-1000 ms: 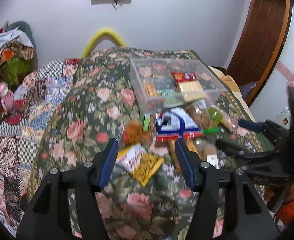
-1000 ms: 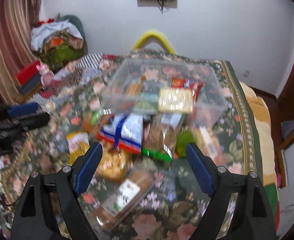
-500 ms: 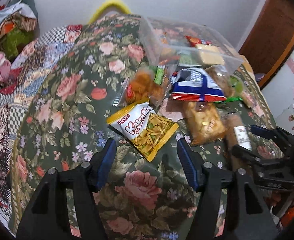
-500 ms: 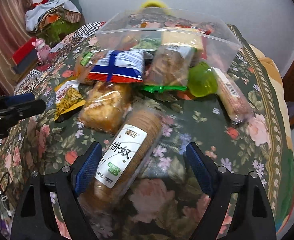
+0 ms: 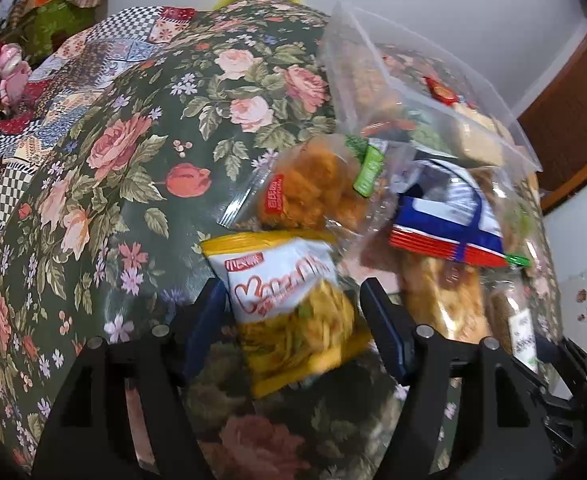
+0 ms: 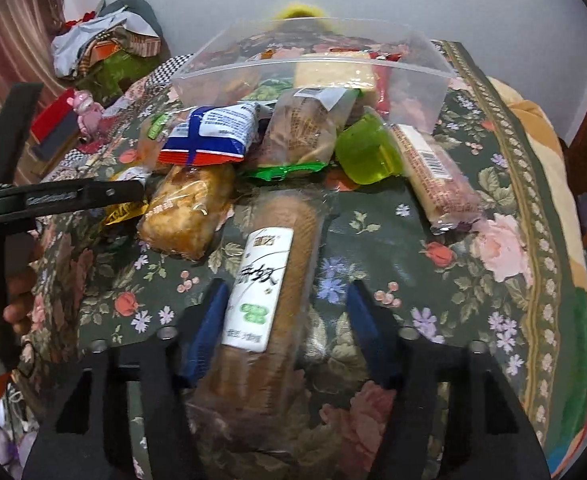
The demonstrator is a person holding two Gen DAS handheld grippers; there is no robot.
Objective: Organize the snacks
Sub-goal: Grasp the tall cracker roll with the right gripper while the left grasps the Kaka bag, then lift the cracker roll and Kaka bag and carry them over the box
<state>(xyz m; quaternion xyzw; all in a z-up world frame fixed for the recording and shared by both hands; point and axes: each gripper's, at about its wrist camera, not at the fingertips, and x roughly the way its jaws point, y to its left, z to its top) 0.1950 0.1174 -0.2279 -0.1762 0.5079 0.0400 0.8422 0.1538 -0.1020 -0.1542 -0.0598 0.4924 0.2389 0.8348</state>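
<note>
A: Where's the biscuit roll [image 6: 271,276] against the right gripper [image 6: 285,320]?

B: Between its fingers, long axis running away toward the bin [image 6: 313,76]. The jaws have just been closing; the left pad looks against the wrapper, the right one shows a gap, so not clamped yet, I'd say.

A: And the left gripper [image 5: 293,320]?

B: Its jaws have just been opening, and stand apart astride the chip bag [image 5: 289,300], on the bed [image 5: 133,160] short of the bin. Each hand has its own pack nearest.
</note>
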